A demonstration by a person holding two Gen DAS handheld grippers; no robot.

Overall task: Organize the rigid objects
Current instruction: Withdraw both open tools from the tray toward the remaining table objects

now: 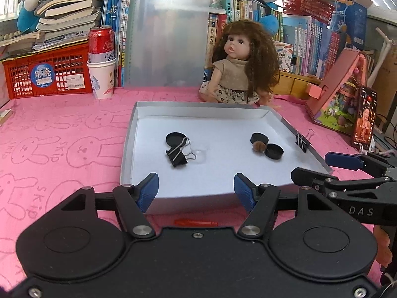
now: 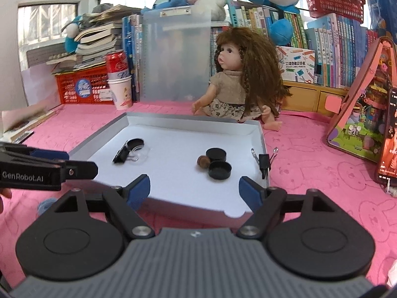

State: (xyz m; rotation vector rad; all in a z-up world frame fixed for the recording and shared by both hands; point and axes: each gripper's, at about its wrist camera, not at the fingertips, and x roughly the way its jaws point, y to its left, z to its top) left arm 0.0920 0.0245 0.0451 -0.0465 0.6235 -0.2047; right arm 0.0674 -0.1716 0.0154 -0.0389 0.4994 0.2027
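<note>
Hovering low at the near edge of the shallow grey tray (image 1: 129, 134), the left gripper (image 1: 196, 188) and the right gripper (image 2: 194, 190) both stand with their blue pads well apart and nothing between them, so neither has hold of anything; they sit side by side, each showing at the edge of the other's view. Ahead of the left gripper and slightly to its left lies a black binder clip (image 1: 176, 157) resting against a flat black lid (image 1: 176, 139), with a clear disc (image 1: 200, 154) just beside it. Ahead and to the right are two more black caps (image 1: 274, 151), touching, with a small brown ball (image 1: 258, 146) tucked against them. A second binder clip (image 2: 263, 162) is clamped upright on the tray's right wall, probably parked there so it stays put. The small rigid pieces seem gathered in the tray so they cannot roll across the pink cloth (image 1: 62, 136). Only the left view shows the loose clip's wire handles clearly; the right view shows the clamped clip straddling the rim, and a torn notch in the tray's near edge just in front of its right finger. A doll (image 1: 235, 72) sits beyond the far wall, well clear.
</note>
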